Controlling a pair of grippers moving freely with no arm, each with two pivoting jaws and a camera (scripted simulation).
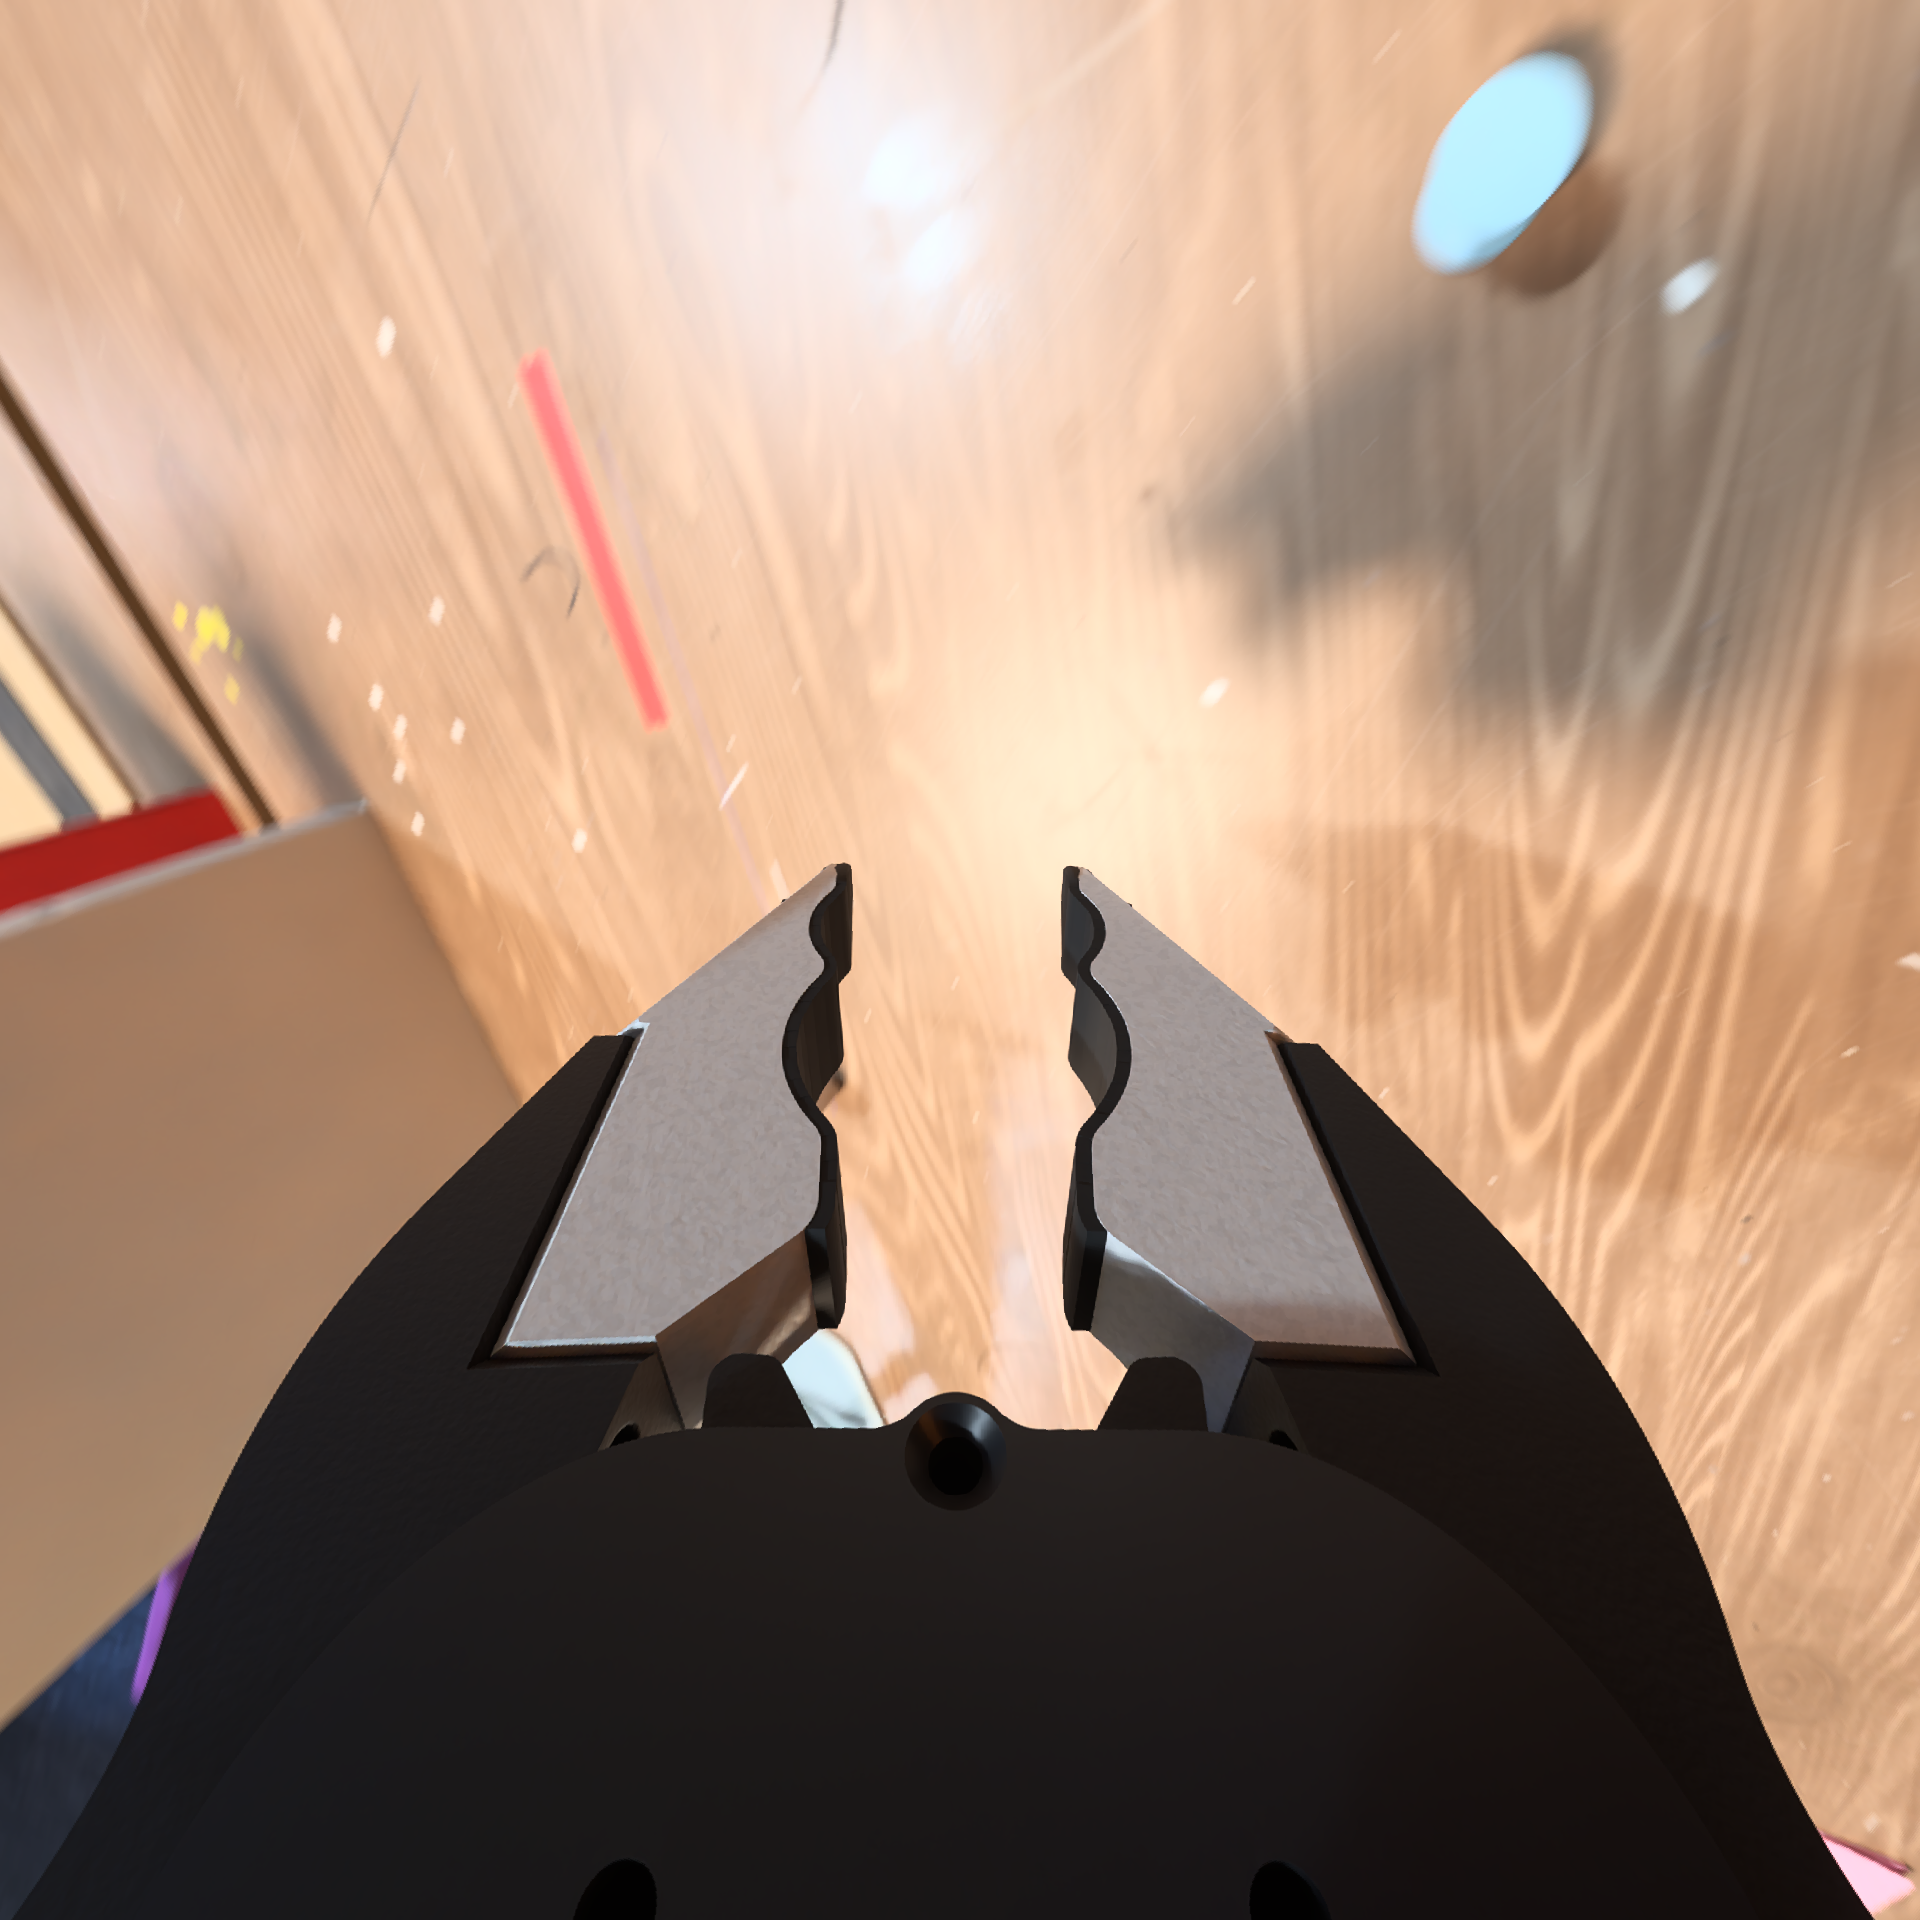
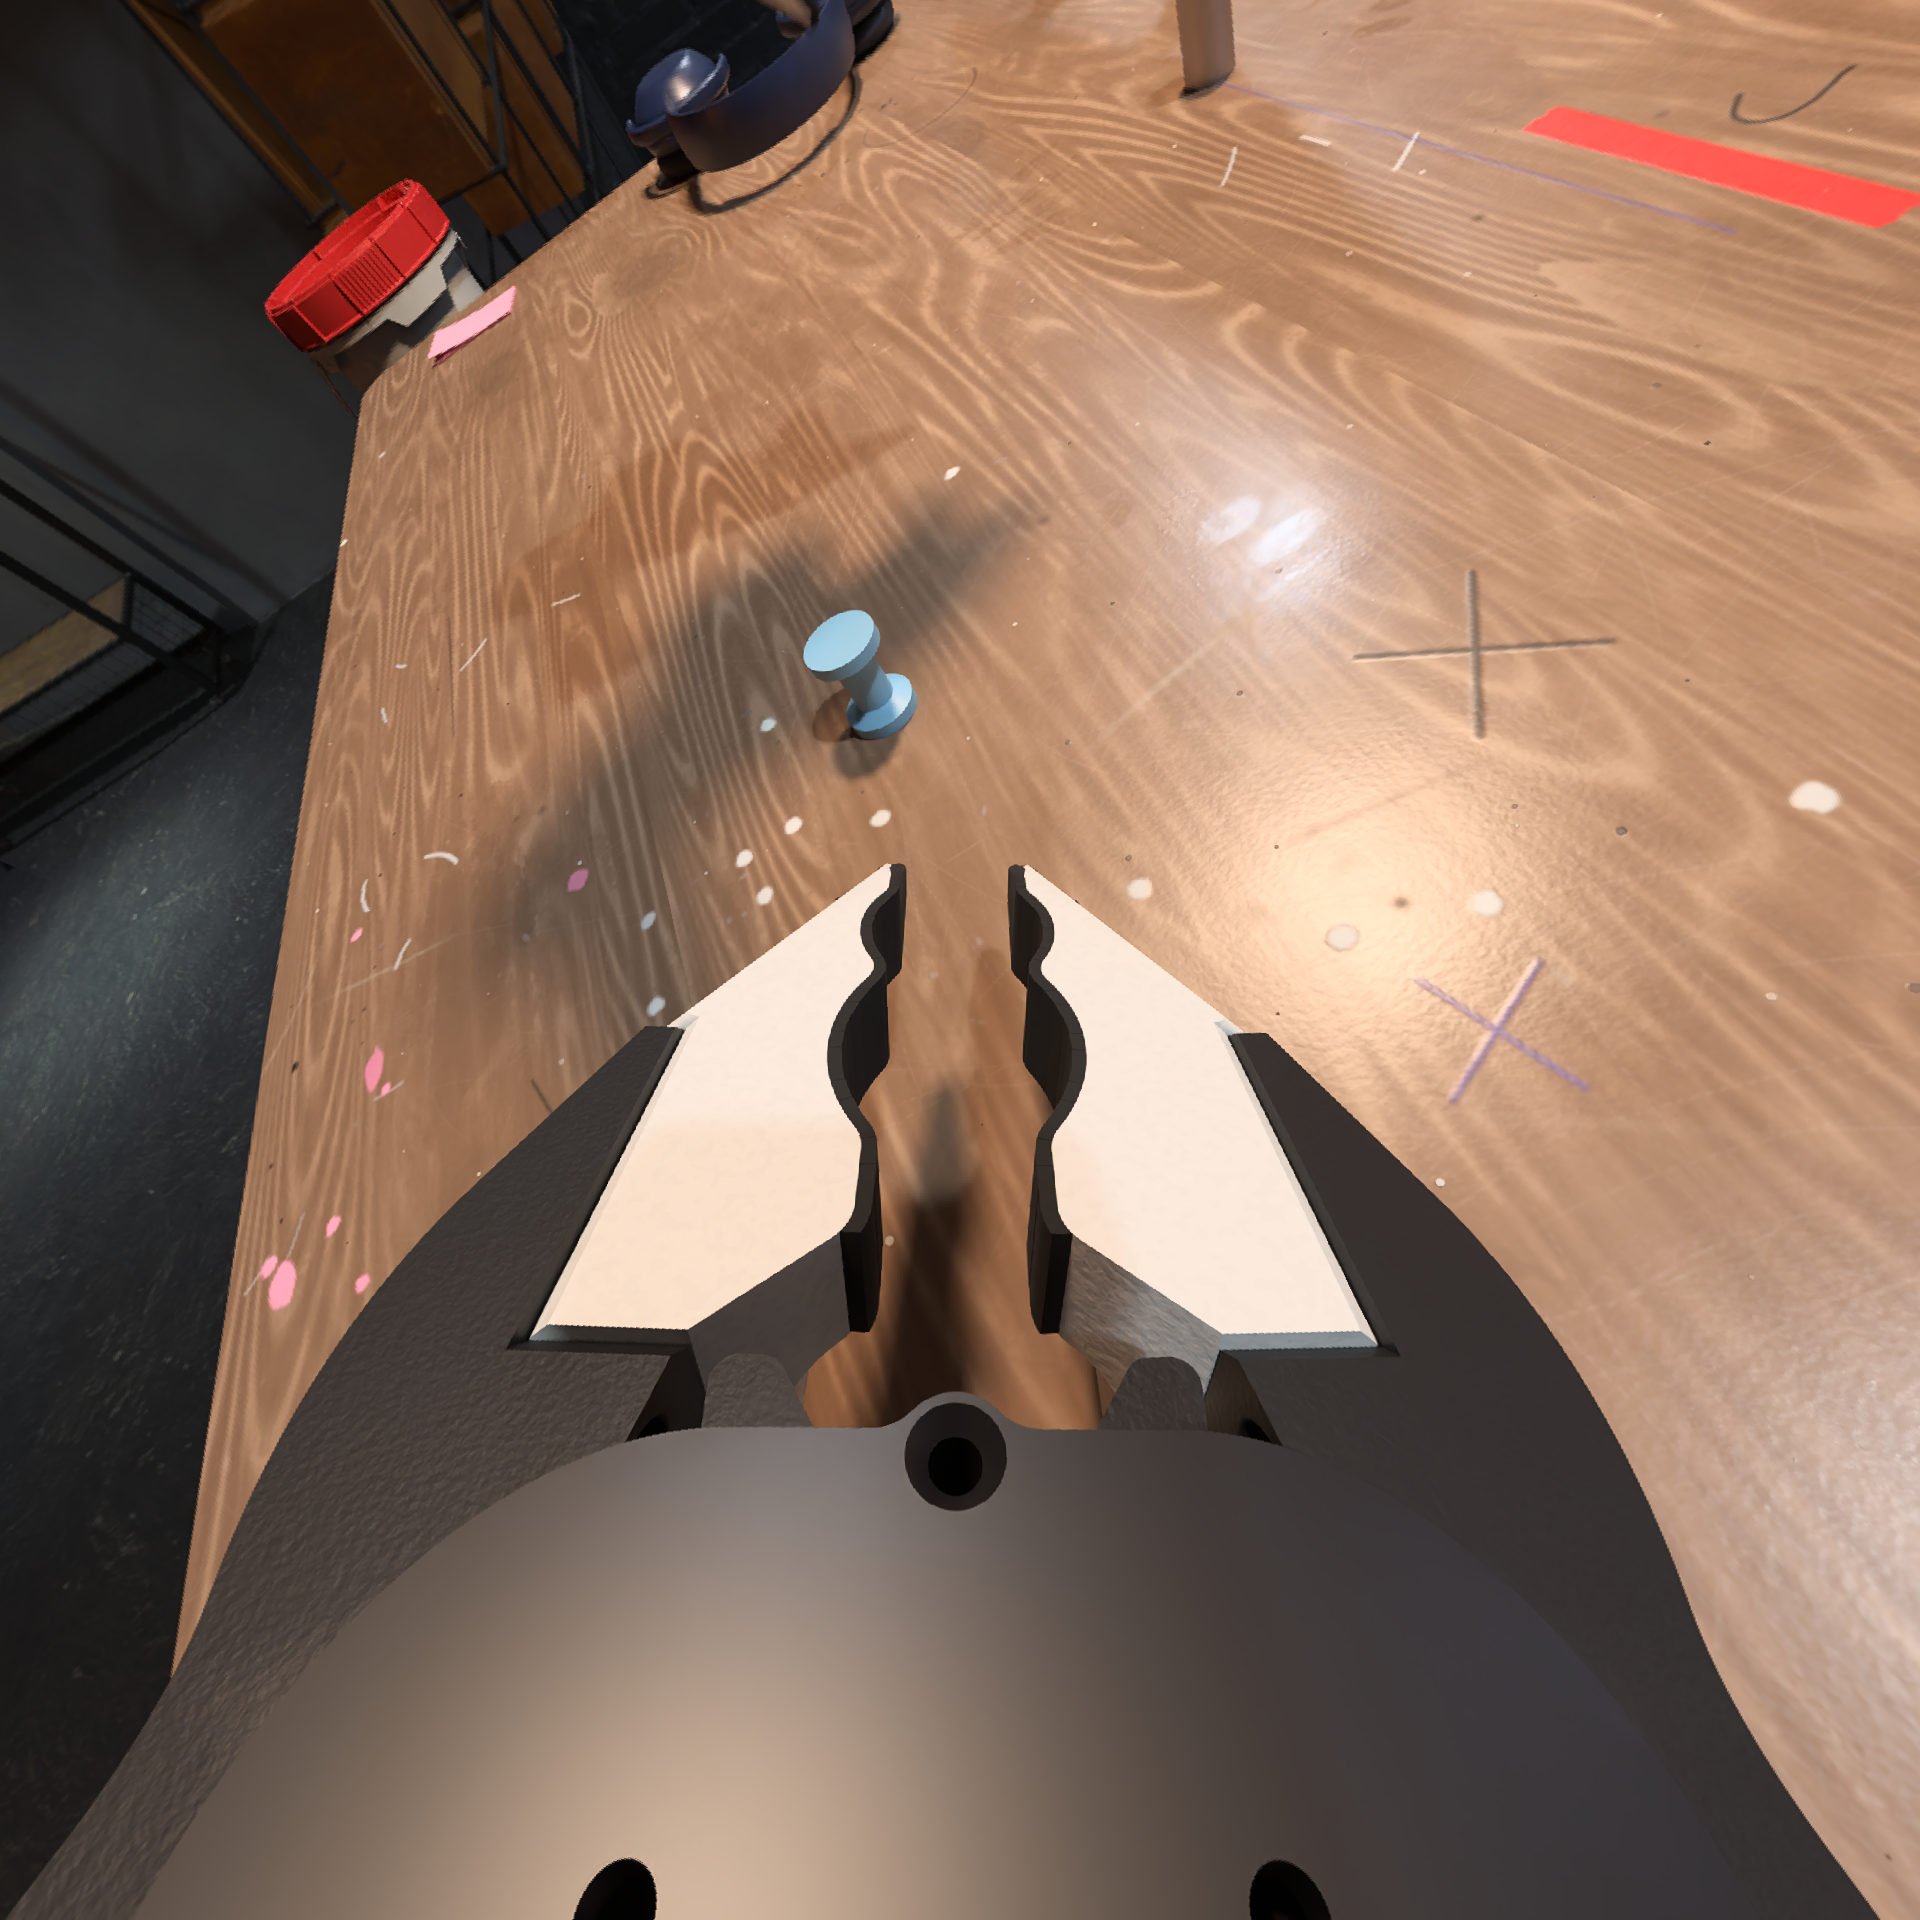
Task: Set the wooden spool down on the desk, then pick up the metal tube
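Observation:
The spool [image 2: 860, 675] is light blue and stands on the wooden desk [image 2: 1247, 416], clear of both grippers. In the left wrist view only its round top [image 1: 1507, 161] shows, far ahead at the upper right. The grey metal tube [image 2: 1205, 42] stands upright at the far edge of the right wrist view, cut off by the frame. My right gripper [image 2: 956, 883] is open and empty, a short way in front of the spool. My left gripper [image 1: 958, 883] is open wider and empty above bare desk [image 1: 1143, 623]. A pale bit [image 1: 831, 1382] shows behind its finger bases; I cannot tell what it is.
A cardboard box [image 1: 208, 1143] stands close on the left gripper's left. A red tape strip [image 1: 592, 540] lies flat on the desk, also in the right wrist view [image 2: 1714, 166]. A dark headset [image 2: 748, 94] and pink note [image 2: 473, 322] lie near the far left edge. A red-lidded tub [image 2: 364, 270] stands beyond it.

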